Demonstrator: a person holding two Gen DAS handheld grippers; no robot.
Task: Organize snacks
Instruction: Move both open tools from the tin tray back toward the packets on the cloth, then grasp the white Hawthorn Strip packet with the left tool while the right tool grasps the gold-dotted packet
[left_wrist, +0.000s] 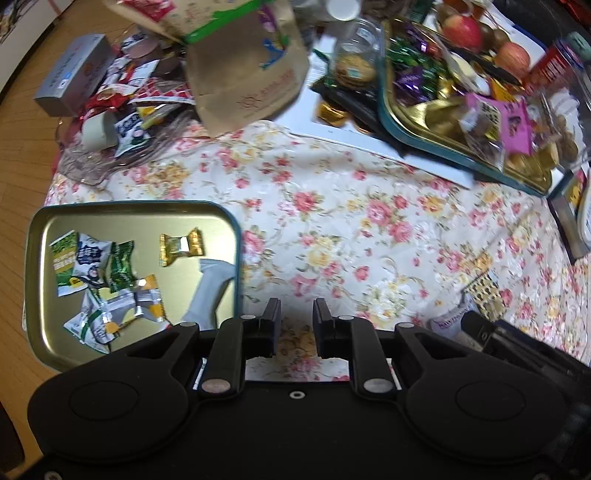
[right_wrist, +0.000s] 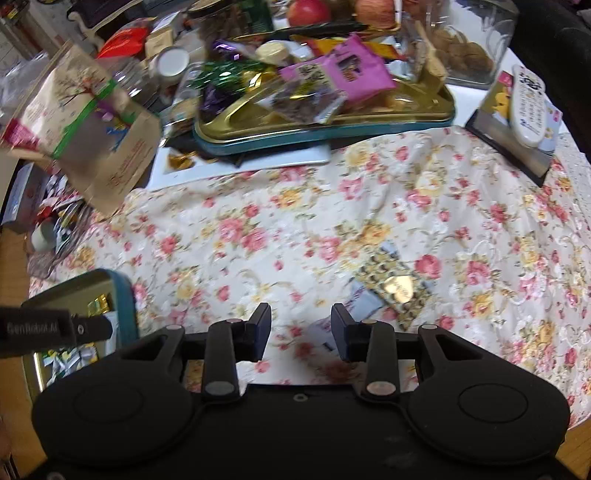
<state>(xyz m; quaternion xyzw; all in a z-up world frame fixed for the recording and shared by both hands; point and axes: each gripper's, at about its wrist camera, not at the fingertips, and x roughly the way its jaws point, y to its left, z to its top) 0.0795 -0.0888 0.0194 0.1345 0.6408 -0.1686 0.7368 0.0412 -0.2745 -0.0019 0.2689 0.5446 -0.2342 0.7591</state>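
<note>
— Left gripper over flowered tablecloth, jaws nearly closed with a narrow gap, nothing between them.
— And beside it?
— Small tin tray just left, holding wrapped sweets, one gold-wrapped.
— Farther right?
— Right gripper above same cloth, jaws partly apart, empty; patterned packet lying just ahead of right jaw.
— Behind?
— Paper bag at back left, larger tray heaped with snacks at back, pink packet on top.
</note>
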